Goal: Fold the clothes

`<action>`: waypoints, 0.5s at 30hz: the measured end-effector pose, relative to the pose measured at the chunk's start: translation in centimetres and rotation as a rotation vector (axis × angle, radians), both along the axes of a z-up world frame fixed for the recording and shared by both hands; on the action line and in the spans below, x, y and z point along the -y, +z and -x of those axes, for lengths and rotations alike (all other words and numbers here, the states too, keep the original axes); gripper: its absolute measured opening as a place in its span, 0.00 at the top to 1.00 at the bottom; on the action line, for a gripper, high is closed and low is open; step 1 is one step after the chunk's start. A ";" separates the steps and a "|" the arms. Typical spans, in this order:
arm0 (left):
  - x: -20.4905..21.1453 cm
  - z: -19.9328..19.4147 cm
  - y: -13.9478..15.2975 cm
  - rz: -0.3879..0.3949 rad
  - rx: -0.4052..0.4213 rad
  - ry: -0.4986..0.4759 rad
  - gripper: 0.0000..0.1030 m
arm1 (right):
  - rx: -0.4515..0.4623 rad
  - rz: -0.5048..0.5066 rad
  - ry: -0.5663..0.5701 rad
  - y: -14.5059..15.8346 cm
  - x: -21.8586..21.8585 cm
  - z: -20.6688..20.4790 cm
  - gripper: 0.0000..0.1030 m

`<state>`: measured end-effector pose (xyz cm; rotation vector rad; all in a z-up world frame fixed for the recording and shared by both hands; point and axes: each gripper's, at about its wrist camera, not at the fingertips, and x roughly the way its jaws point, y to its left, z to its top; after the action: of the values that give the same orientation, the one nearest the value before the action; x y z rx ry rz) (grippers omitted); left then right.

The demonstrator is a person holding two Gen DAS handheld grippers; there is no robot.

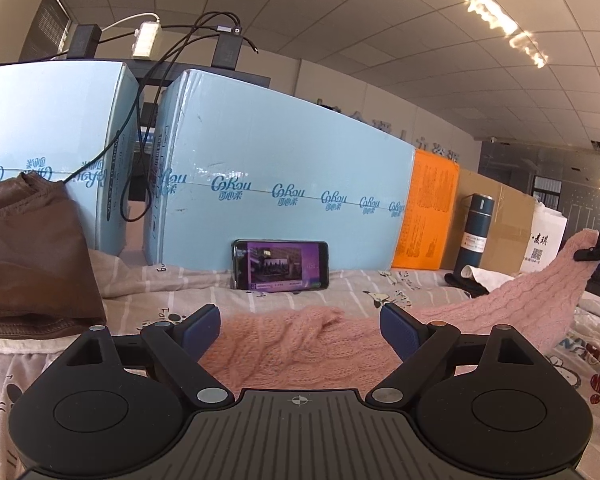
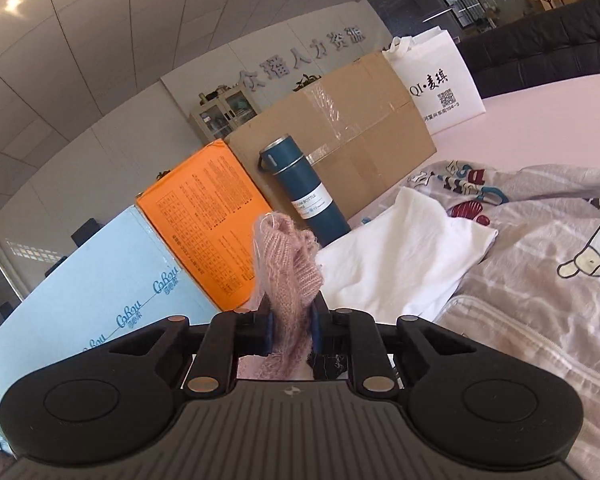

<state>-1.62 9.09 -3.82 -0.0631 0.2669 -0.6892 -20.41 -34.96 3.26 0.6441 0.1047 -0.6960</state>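
**While one end hangs lifted, the fold is only started**

Your right gripper [image 2: 291, 330] is clenched on an end of the pink knit sweater [image 1: 300, 344], raised off the patterned bedsheet [image 1: 204, 300] at three o'clock in the left view. Your left gripper [image 1: 300, 326] is spread wide, straddling the knit that lies at six o'clock. Next, I judge, you should close the left one on the fabric, then carry the raised end across

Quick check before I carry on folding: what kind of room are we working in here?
Probably an office or storeroom, not a home: grid ceiling tiles with strip lights, metal wall lettering, and stacked cartons such as the light-blue box. A cartoon-print sheet serves as the folding surface.
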 end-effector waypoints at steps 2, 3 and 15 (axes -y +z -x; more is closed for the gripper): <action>0.5 0.0 -0.2 -0.046 0.000 0.010 0.08 | -0.067 0.048 -0.018 -0.4 0.1 -0.4 0.85; 0.8 0.1 -0.3 -0.073 0.002 0.020 0.07 | -0.087 0.072 -0.010 -0.7 -0.2 -0.8 0.85; 0.9 -0.4 -0.6 -0.106 -0.028 0.052 0.04 | -0.132 0.205 0.484 -2.0 -9.9 -6.3 0.84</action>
<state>-1.22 8.22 -4.46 0.0219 0.3269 -0.6218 -14.11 -25.08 1.30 0.3540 0.2973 -0.2747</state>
